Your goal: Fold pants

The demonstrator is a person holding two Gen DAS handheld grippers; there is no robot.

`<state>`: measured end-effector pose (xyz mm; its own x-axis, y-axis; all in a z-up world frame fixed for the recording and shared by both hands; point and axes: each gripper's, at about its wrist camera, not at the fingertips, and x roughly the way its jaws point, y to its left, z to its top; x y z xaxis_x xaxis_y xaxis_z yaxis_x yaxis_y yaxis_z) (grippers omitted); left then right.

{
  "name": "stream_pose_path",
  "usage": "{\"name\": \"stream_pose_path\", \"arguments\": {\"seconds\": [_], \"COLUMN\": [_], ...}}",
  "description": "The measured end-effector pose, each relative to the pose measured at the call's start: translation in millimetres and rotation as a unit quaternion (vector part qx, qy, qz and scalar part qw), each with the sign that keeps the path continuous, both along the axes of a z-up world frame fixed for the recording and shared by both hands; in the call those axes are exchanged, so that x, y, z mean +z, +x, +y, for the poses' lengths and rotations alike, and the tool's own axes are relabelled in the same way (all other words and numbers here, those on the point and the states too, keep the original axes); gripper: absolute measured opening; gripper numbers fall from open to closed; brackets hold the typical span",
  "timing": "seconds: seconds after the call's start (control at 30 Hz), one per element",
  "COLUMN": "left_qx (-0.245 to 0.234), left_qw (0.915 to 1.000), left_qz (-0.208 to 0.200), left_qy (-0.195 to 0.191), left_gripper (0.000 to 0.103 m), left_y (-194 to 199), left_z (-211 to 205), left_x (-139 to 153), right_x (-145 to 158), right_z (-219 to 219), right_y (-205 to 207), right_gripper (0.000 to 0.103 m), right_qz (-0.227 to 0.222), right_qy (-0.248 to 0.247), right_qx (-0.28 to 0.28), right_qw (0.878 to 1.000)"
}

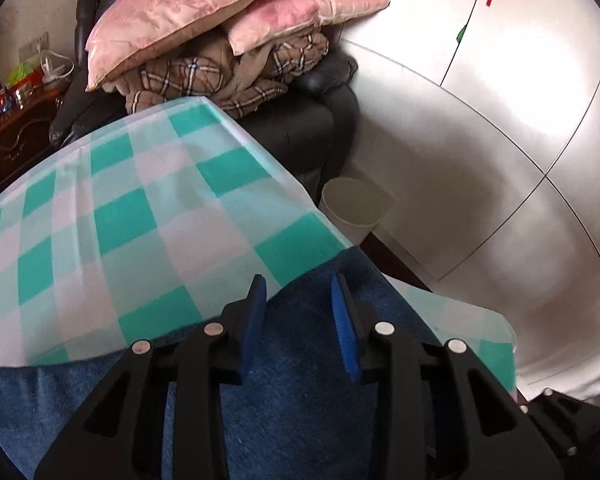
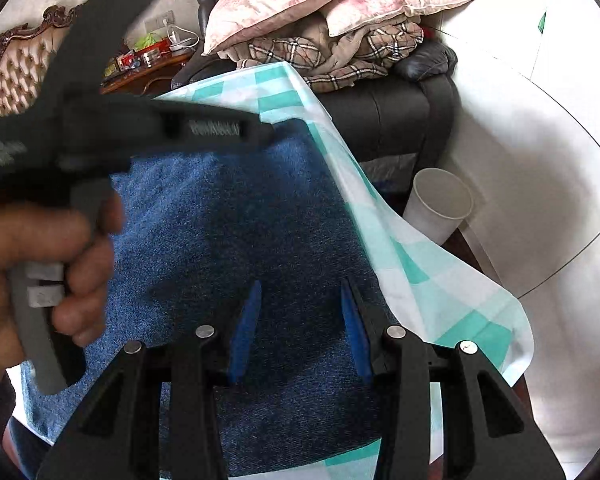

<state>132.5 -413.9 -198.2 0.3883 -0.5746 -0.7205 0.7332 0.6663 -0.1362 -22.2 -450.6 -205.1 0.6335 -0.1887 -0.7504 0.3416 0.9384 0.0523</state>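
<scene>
Pants of blue denim [image 2: 228,232] were spread flat on a bench covered with a green-and-white checked tablecloth [image 1: 140,216], the heavy fabric reaching close to the bench's right edge, where the cloth hung over. In the left wrist view the denim's far edge ran aslant across the checks, with much of the bench left bare beyond it.

The left hand-held gripper [image 1: 300,300] was held just above the denim near that far edge, its blue pads apart and nothing between them. The right hand-held gripper [image 2: 298,304] was poised over the middle of the fabric, near the right edge, likewise parted and empty. In the right wrist view the person's left hand [image 2: 40,264] was seen wrapped around the grip of the other tool.

The denim was judged thick, soft and fairly heavy: it would drape and sag when lifted, yet its rough weave should be gripped without slipping. A hold was best taken at an edge or a seam, where the layers could be pinched together. A grasp from above on the flat middle would likely gather only a ridge. The slick tablecloth might be dragged along with it.
</scene>
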Motion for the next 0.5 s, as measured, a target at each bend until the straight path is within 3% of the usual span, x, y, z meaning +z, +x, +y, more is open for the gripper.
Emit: {"name": "stream_pose_path", "arguments": {"seconds": [0.1,0.2,0.3,0.4,0.5], "left_qx": [0.009,0.026,0.061,0.057,0.066], "left_qw": [0.9999,0.9994,0.9981,0.9984,0.9977], "left_qz": [0.007,-0.02,-0.011,-0.003,-0.013], "left_qy": [-0.001,-0.013,0.001,0.001,0.008], "left_gripper": [0.036,0.035,0.035,0.043,0.047], "left_y": [1,-13,-15,-12,-18], "left_z": [4,22,40,48,53], "left_x": [5,19,10,-3,8], "right_x": [1,1,1,1,8], "right_z": [1,3,5,5,6], "right_y": [1,2,1,0,-7], "right_gripper": [0.04,0.04,0.041,0.041,0.041], "right_qz": [0.0,-0.001,0.0,0.0,-0.002], "right_qy": [0.0,0.0,-0.003,-0.002,0.001], "right_qx": [0.001,-0.001,-0.003,-0.003,-0.014], "right_qw": [1.0,1.0,1.0,1.0,1.0]}}
